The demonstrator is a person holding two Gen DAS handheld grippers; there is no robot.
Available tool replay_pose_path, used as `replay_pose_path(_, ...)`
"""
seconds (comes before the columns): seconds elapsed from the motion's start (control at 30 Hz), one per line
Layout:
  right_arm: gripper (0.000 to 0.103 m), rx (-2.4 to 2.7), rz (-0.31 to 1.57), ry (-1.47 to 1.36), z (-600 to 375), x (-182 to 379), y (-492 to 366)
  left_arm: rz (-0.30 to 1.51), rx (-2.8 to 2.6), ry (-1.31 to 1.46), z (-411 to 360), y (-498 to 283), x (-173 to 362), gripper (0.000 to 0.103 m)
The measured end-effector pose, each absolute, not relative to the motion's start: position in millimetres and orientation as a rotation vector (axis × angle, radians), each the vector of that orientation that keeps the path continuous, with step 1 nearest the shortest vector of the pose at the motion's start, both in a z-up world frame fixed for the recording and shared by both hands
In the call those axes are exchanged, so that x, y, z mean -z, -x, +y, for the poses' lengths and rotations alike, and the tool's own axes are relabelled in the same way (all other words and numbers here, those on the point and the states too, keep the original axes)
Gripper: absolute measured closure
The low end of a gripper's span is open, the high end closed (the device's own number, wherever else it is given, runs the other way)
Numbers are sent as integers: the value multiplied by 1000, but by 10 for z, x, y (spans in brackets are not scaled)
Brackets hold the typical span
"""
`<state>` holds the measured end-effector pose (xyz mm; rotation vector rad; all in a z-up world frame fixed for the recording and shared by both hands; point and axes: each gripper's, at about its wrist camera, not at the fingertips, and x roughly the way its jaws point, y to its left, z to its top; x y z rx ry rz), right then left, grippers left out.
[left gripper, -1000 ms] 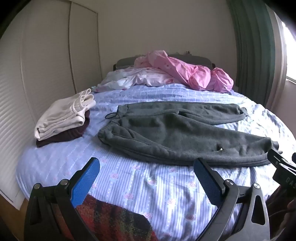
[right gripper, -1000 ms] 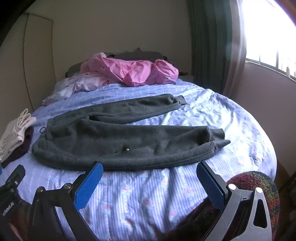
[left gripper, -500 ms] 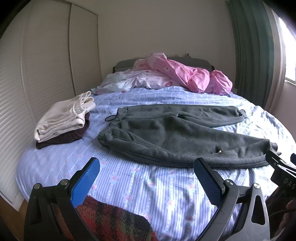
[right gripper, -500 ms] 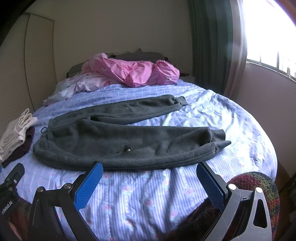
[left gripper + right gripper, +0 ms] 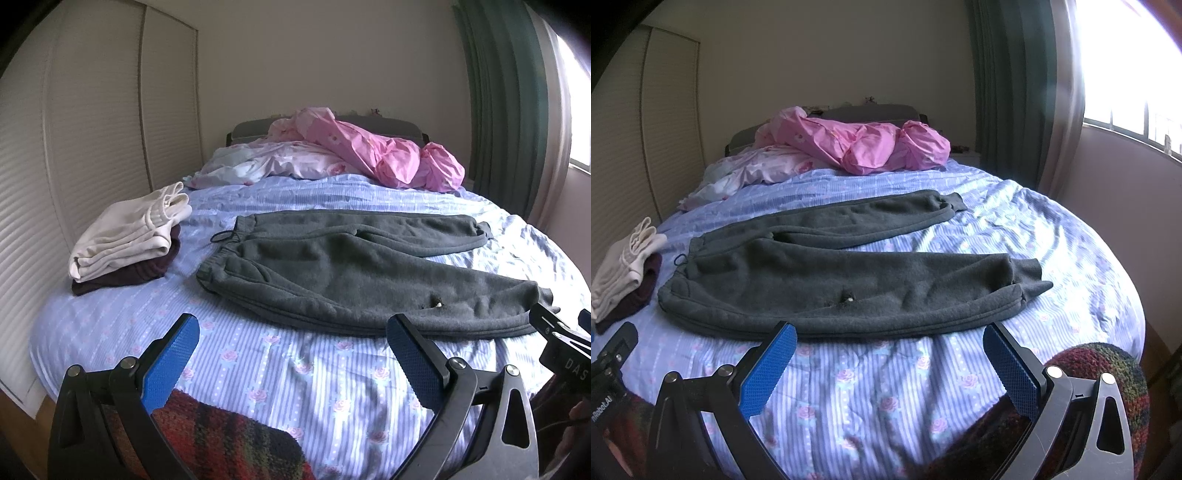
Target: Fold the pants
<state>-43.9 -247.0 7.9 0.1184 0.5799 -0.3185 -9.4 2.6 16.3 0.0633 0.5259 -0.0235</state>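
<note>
Above the near edge of the bed (image 5: 295, 391), the left gripper (image 5: 291, 332) and right gripper (image 5: 890, 343) both have fingers spread wide, holding nothing. Just past them, gray pants (image 5: 849, 280) lie flat. Folded clothes (image 5: 129, 236) sit left.

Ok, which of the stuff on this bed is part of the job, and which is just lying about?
Job:
- grey pants, spread flat
- left tool, open
- right tool, open

Lying about:
- folded stack of clothes
- pink bedding
- striped bedsheet
</note>
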Motion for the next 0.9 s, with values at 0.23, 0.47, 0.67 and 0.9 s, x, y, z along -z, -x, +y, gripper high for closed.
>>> replay_pose_path(0.23,1,319,578,-119,-2468,-75,442,526,25,-64,30,95,-160,0)
replay_pose_path(0.47,1,319,579,-120,-2465,-70,446,526,26,-64,37,98,-154,0)
replay_pose_path(0.67,1,319,578,-118,-2459,-73,443,525,26,-63,39,99,-155,0)
replay_pose_path(0.9,1,320,577,-119,-2461,-73,451,527,25,-62,41,93,-157,0)
